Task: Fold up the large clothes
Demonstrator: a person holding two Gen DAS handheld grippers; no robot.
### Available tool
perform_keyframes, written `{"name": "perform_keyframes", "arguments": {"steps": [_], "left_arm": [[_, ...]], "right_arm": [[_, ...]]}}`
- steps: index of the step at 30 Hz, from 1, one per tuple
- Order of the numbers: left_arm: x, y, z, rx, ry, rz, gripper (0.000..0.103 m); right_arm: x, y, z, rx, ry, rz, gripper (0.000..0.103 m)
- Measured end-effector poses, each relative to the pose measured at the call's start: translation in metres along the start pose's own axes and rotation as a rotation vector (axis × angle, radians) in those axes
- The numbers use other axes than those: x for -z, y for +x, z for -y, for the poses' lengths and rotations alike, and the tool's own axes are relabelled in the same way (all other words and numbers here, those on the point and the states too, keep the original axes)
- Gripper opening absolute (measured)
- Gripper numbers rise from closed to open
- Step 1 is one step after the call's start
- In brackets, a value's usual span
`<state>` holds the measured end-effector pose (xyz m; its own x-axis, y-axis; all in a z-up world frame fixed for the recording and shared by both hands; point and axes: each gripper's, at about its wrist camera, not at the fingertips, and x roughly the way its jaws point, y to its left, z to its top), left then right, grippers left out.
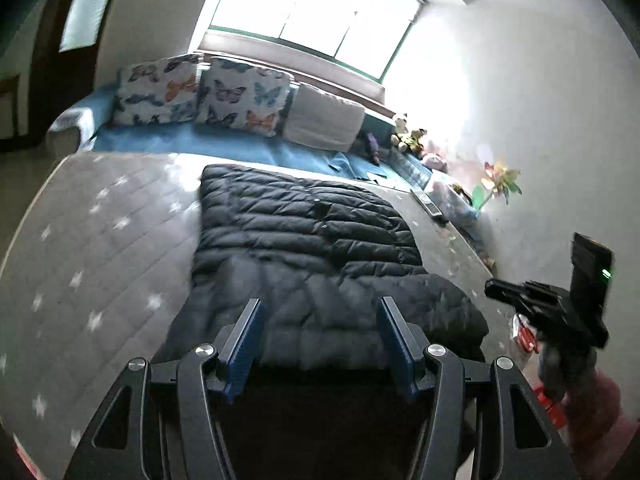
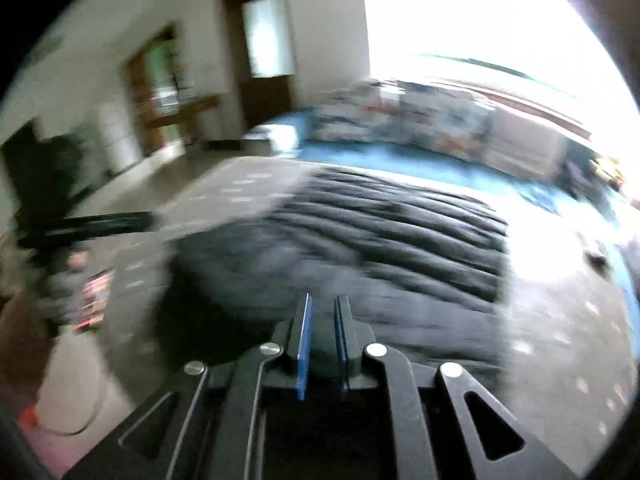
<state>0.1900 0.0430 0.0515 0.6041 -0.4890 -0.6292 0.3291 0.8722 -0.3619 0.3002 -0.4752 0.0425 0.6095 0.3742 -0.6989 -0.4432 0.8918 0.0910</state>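
1. On the mattress [image 1: 100, 240] lay the jacket [image 1: 304, 240], partly folded.
2. Your left gripper [image 1: 320, 320] hung released above its near edge.
3. Your right gripper [image 2: 323, 312] was nearly clenched, grasping nothing.
4. Fast moves risked snagging the puffy layers and undoing the fold.

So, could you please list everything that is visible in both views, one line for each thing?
puffer jacket: one, black, partly folded on the mattress
mattress: one, grey with white stars, foreground
butterfly cushions: two, white, below the window
plain cushion: one, white, beside them
blue cover: one, under the cushions
soft toys: several, by the wall
flower: one, yellow, by the wall
left gripper: open, empty, above the jacket
right gripper: shut, empty
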Motion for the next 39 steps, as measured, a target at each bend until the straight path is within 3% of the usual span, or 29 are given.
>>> {"name": "perform_keyframes", "arguments": {"steps": [4,7,11,16,19,22,24,26,28,31,34,39], "left_arm": [[-0.021,0.055,0.005,-0.061,0.063,-0.057,0.061],[-0.02,0.091,-0.008,-0.1,0.025,-0.127,0.061],[0.005,0.108,-0.028,-0.12,-0.001,-0.175,0.061],[0.038,0.118,-0.037,-0.155,0.056,-0.148,0.057],[0.047,0.126,-0.036,-0.172,0.108,-0.143,0.057],[0.045,0.123,-0.036,-0.179,0.122,-0.163,0.058],[0.038,0.116,-0.032,-0.19,0.124,-0.173,0.058],[0.03,0.104,-0.025,-0.196,0.134,-0.163,0.058],[0.022,0.092,-0.016,-0.184,0.137,-0.141,0.058],[0.009,0.083,0.005,-0.129,0.154,-0.119,0.058],[0.005,0.096,0.016,-0.082,0.16,-0.163,0.058],[0.021,0.128,0.015,-0.09,0.192,-0.249,0.058]], "right_arm": [[0.015,0.025,0.057,0.034,0.15,-0.059,0.014],[0.037,0.042,0.077,0.055,0.213,-0.102,0.014],[0.071,0.061,0.078,0.042,0.215,-0.161,0.014],[0.095,0.064,0.077,0.033,0.204,-0.097,0.014],[0.092,0.06,0.078,0.033,0.187,-0.111,0.014],[0.077,0.051,0.069,0.087,0.122,-0.151,0.015],[0.061,0.035,0.056,0.097,0.068,-0.122,0.016],[0.048,0.027,0.044,0.058,0.046,-0.093,0.027],[0.034,0.024,0.027,0.008,0.024,-0.066,0.07],[0.02,0.036,0.0,-0.018,-0.035,-0.062,0.073],[0.018,0.056,-0.019,-0.034,-0.073,-0.094,0.073],[0.038,0.076,-0.023,-0.035,-0.09,-0.166,0.073]]}}
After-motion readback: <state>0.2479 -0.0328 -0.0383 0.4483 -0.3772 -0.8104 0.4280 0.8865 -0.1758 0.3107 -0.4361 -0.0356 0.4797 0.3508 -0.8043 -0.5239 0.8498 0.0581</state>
